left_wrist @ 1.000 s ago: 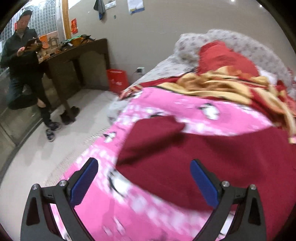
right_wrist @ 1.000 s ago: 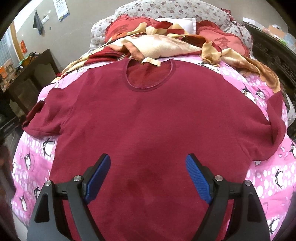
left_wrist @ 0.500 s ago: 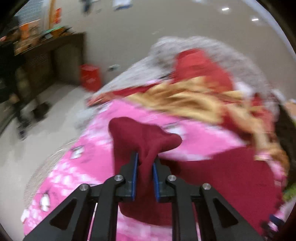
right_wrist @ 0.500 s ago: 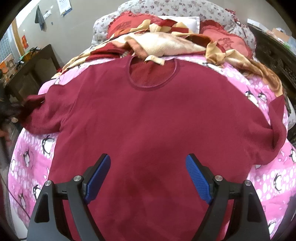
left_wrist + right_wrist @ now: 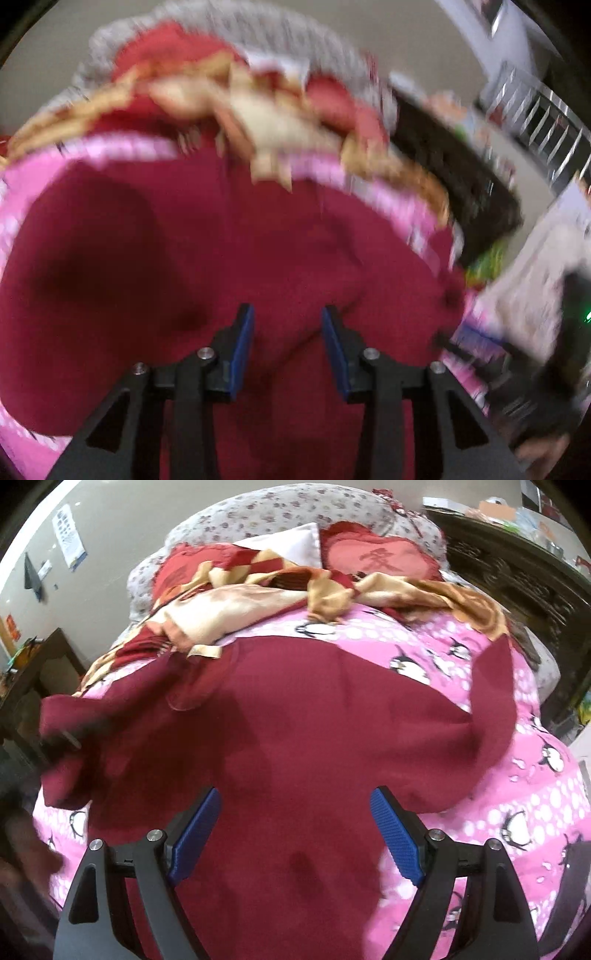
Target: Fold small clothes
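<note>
A dark red long-sleeved shirt (image 5: 314, 738) lies spread on a pink penguin quilt (image 5: 517, 812). Its left sleeve (image 5: 74, 720) is lifted and pulled in over the body, bunched beside the collar (image 5: 192, 698). In the blurred left wrist view, my left gripper (image 5: 288, 332) hangs low over the shirt (image 5: 258, 240). Its jaws are opening, with a ridge of red cloth lying between them and no pad pressing on it. My right gripper (image 5: 295, 823) stands open above the shirt's lower middle, holding nothing. The right sleeve (image 5: 495, 701) lies folded upward on the quilt.
A red-and-gold blanket (image 5: 258, 598) and red pillows (image 5: 380, 561) are heaped at the head of the bed. Dark carved furniture (image 5: 517, 576) runs along the right side. A dark desk (image 5: 37, 664) stands by the wall at the left.
My left gripper closed on the left sleeve, swung it right across the shirt, and its jaws have since parted. The right gripper's view shifted right, its jaws still wide.
</note>
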A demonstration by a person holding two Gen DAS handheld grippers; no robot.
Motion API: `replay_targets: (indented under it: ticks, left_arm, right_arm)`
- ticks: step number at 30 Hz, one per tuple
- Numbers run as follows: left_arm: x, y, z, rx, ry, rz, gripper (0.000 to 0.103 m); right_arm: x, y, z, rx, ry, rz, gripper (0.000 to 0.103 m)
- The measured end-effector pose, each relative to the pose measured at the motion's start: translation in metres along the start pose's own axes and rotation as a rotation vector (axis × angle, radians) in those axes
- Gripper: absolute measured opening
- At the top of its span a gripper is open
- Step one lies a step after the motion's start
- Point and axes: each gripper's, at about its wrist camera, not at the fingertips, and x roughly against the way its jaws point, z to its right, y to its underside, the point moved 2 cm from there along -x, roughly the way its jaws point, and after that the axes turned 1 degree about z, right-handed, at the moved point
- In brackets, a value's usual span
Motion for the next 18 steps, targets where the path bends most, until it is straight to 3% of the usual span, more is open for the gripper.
replay_targets:
  ticks: [3, 5, 8, 11, 15, 17, 18]
  left_arm:
    - [0.011, 0.013, -0.009, -0.003, -0.025, -0.040, 0.044]
    - [0.043, 0.018, -0.017, -0.005, -0.025, 0.028, 0.067]
    - [0.088, 0.017, -0.036, -0.015, -0.132, 0.178, 0.086]
    - [0.108, 0.018, -0.064, -0.015, -0.260, 0.225, 0.087]
    - [0.108, 0.021, -0.098, 0.081, -0.330, 0.200, 0.087]
    - [0.108, 0.023, -0.108, 0.116, -0.350, 0.198, 0.087]
    - [0.108, 0.023, -0.110, 0.120, -0.357, 0.197, 0.087]
  right_arm:
    - [0.002, -0.001, 0.003, 0.027, 0.006, 0.019, 0.077]
    - [-0.003, -0.005, 0.001, 0.048, 0.005, 0.022, 0.077]
    - [-0.015, -0.017, -0.007, 0.078, -0.002, 0.028, 0.077]
    - [-0.033, -0.035, -0.024, 0.121, -0.013, 0.043, 0.077]
    - [-0.068, -0.052, -0.054, 0.179, -0.053, 0.048, 0.073]
    - [-0.084, -0.052, -0.068, 0.235, -0.083, 0.003, 0.036]
    - [-0.086, -0.050, -0.074, 0.276, -0.033, 0.008, 0.013]
